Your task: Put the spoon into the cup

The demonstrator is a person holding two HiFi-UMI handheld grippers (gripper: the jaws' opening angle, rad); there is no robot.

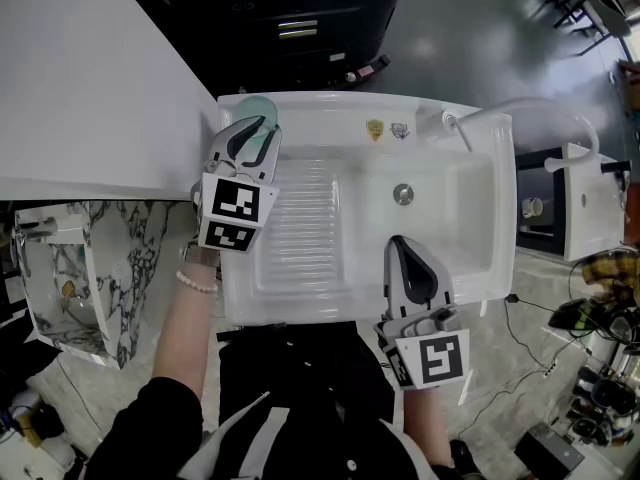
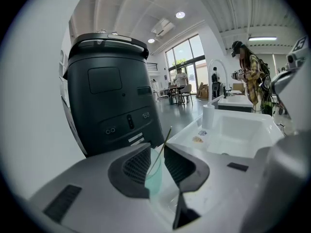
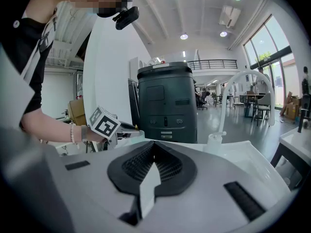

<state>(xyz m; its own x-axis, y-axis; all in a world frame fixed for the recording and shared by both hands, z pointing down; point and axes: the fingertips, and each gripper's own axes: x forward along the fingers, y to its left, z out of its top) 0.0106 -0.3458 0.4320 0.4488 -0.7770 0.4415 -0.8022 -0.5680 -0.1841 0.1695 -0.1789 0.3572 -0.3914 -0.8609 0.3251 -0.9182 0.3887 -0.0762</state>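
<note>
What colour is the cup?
The cup is pale translucent green, clearest in the head view.

Cup [image 1: 258, 106] is set at the 10 o'clock corner of the sink [image 1: 300, 308]. Spoon [image 2: 163, 147] is stood in it, between the parted jaws of the left gripper [image 1: 262, 130]. Drainboard [image 1: 300, 228] is laid at 9, basin [image 1: 450, 208] at 3, faucet [image 1: 455, 126] at 1. Right gripper [image 1: 398, 242] is held at 5.

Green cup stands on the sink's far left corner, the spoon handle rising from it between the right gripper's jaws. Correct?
Wrong gripper: it is the left gripper. The left gripper view shows the spoon handle rising from the green cup between its parted jaws; the right gripper is shut and empty.
</note>
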